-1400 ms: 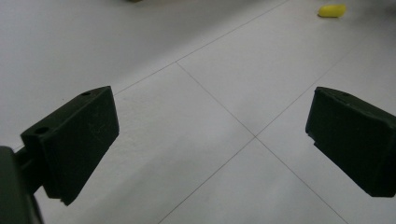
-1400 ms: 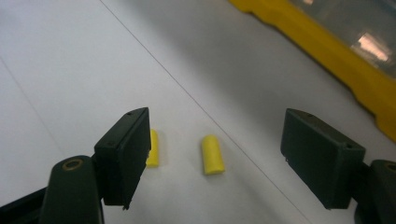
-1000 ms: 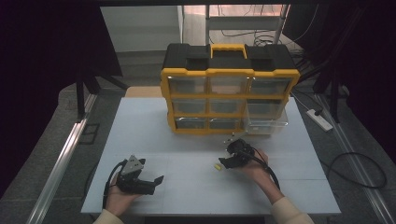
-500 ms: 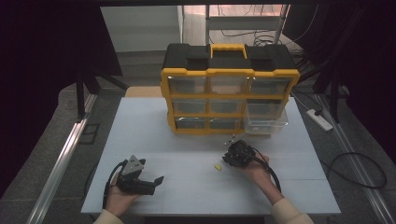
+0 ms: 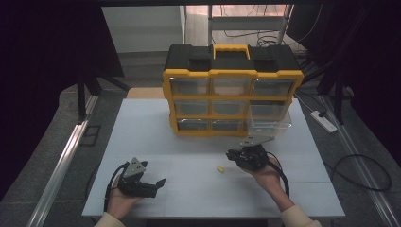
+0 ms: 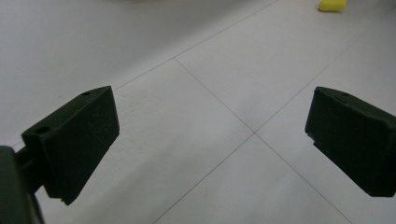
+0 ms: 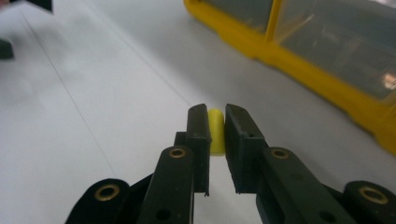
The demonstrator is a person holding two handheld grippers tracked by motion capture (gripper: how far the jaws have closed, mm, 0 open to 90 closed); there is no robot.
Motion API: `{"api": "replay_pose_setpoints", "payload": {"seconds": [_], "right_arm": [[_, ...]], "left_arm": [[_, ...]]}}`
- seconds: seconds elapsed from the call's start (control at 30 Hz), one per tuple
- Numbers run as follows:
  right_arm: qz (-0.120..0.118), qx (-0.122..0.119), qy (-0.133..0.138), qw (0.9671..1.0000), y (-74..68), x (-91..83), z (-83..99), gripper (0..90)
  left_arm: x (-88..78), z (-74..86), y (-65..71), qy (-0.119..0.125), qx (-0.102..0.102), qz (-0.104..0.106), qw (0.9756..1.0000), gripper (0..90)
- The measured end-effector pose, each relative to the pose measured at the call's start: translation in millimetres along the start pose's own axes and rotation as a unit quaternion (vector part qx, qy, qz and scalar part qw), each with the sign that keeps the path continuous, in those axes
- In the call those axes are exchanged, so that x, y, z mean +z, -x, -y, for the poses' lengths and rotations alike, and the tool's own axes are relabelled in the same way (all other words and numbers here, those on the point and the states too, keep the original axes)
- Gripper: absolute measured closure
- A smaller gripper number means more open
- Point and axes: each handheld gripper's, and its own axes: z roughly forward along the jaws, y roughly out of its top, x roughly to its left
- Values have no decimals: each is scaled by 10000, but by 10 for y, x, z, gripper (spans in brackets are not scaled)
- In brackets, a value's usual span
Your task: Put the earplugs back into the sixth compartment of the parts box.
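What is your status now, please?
Left gripper open, empty. Right gripper jaws just closed on small yellow piece. Second yellow piece loose on table. Nothing in the way.

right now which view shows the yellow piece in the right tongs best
The right gripper view: the yellow piece sits close up, pinched in the right tongs. The high view leaves it too small to tell. The left gripper view shows a second yellow bit on the table.

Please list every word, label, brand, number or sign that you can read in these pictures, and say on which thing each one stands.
None can be read.
Yellow and black organizer: no legible label or brand on its frame or clear drawers.
Small yellow piece in the right gripper: plain.
Left gripper: plain black, no marking.
White table: thin lines, no text.
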Motion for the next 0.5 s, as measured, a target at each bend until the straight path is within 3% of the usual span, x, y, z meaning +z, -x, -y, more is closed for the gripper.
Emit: {"api": "replay_pose_setpoints", "payload": {"seconds": [0.13,0.5], "right_arm": [[14,25,297,9996,-5,-129,-14,801],[87,-148,679,9975,-75,-313,-92,802]], "left_arm": [[0,0,1,-2,3,-3,10000,26],[2,0,1,4,-2,-8,10000,26]]}}
